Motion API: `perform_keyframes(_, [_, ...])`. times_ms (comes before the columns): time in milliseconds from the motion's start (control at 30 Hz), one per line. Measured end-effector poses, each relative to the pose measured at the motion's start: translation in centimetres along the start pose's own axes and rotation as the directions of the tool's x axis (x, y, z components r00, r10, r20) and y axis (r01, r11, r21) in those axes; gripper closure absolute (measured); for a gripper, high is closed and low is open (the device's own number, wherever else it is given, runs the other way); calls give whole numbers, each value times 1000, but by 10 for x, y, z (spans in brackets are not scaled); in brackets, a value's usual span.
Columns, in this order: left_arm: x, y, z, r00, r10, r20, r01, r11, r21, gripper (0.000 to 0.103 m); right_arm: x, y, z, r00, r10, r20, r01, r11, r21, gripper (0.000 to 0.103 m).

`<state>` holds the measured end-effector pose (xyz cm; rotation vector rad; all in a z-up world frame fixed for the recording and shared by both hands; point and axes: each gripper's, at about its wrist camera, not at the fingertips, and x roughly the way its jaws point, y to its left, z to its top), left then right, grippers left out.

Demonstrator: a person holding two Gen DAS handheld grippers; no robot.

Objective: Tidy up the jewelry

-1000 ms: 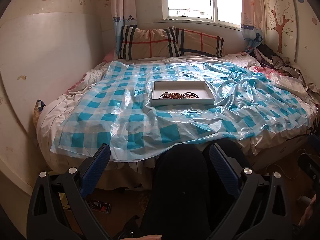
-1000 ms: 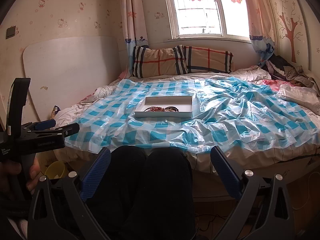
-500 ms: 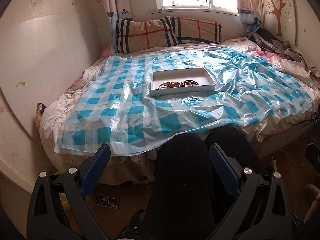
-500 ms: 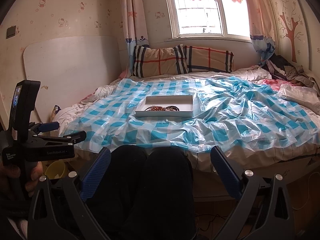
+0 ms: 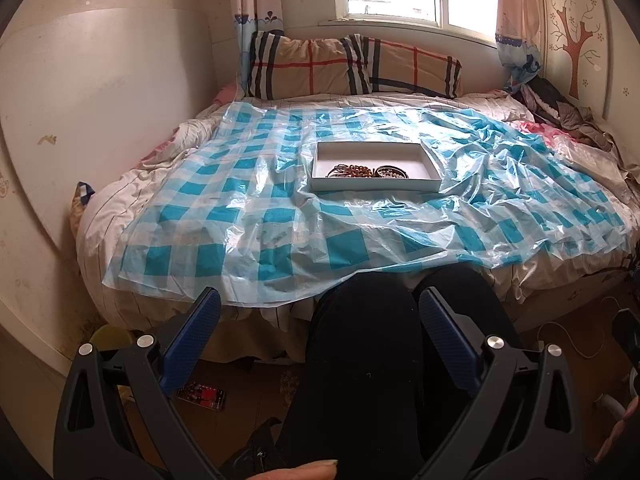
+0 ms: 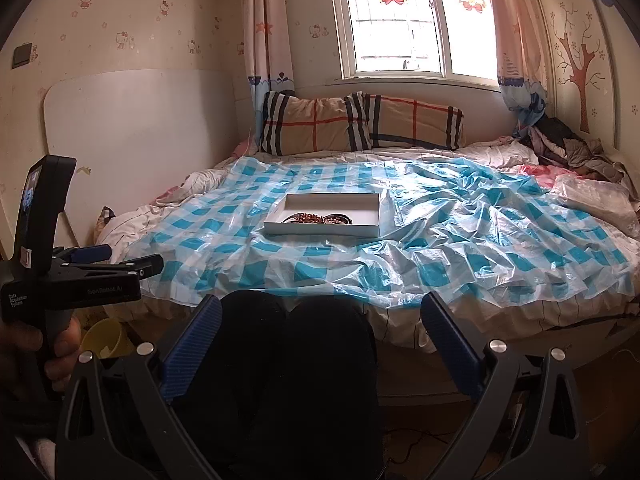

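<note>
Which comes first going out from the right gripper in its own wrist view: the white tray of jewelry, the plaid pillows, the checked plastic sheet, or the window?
From the right gripper:
1. Checked plastic sheet, its edge just ahead, over the bed's near side.
2. White tray, mid-bed, slightly left.
3. Plaid pillows, at the bed's head.
4. Window, on the wall above them.

Beaded bracelets (image 5: 362, 171) in white tray (image 5: 430, 160)

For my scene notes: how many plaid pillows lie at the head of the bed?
2. The left plaid pillow lies under the window beside the curtain; the right plaid pillow sits against it, its left end tucked behind. No others show on the bed.
</note>
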<state>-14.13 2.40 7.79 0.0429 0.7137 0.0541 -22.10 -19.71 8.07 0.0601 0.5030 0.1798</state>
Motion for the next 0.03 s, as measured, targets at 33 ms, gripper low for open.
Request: perform_keyframes(33, [0,1,0,1000,5,1,-5,1000,-3,8,1,-1,0,1000,0,-3,0,1000,0,7])
